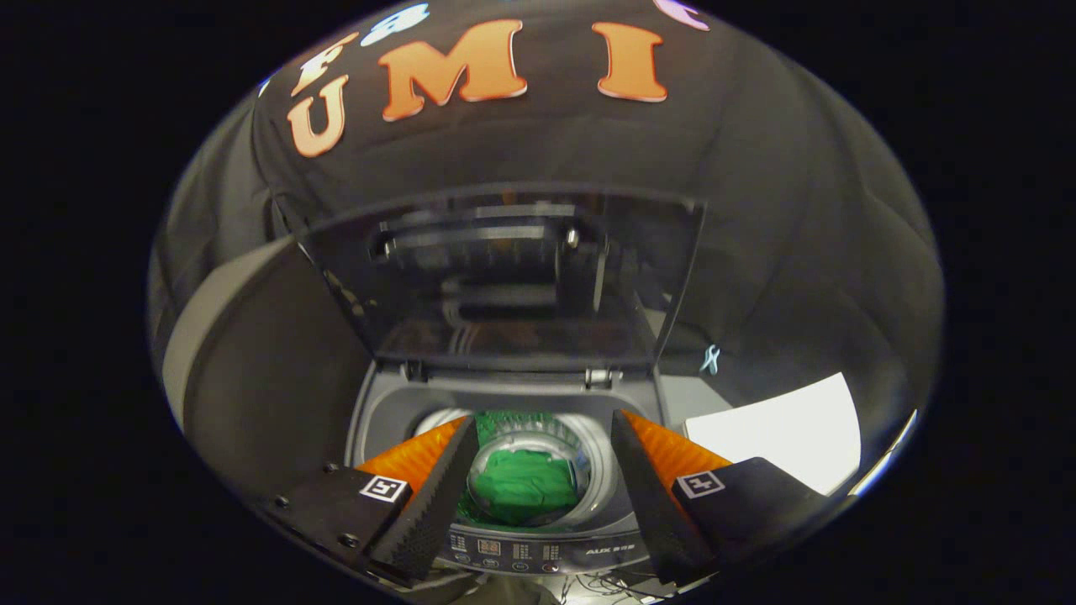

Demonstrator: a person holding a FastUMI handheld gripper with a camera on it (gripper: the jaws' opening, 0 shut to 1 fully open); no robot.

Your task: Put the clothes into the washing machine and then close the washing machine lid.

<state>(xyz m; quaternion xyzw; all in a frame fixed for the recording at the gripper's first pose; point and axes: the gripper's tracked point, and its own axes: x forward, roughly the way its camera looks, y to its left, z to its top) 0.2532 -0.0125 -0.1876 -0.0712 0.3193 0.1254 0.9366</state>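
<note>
Claw hangs released over the open washing machine, fingers spread wide with nothing between them.

Green clothes lie down in the drum, seen through the gap between the fingers, and the round mouth has clear room all around. Beyond the drum, the lid stands upright on its hinges at the machine's back edge. Nearest us, the control panel runs along the front edge. Over to the right, a white sheet lies beside the machine, against the booth's black cloth wall.

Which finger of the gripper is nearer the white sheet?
The right finger: the white sheet lies just beyond it, beside the washing machine.
</note>
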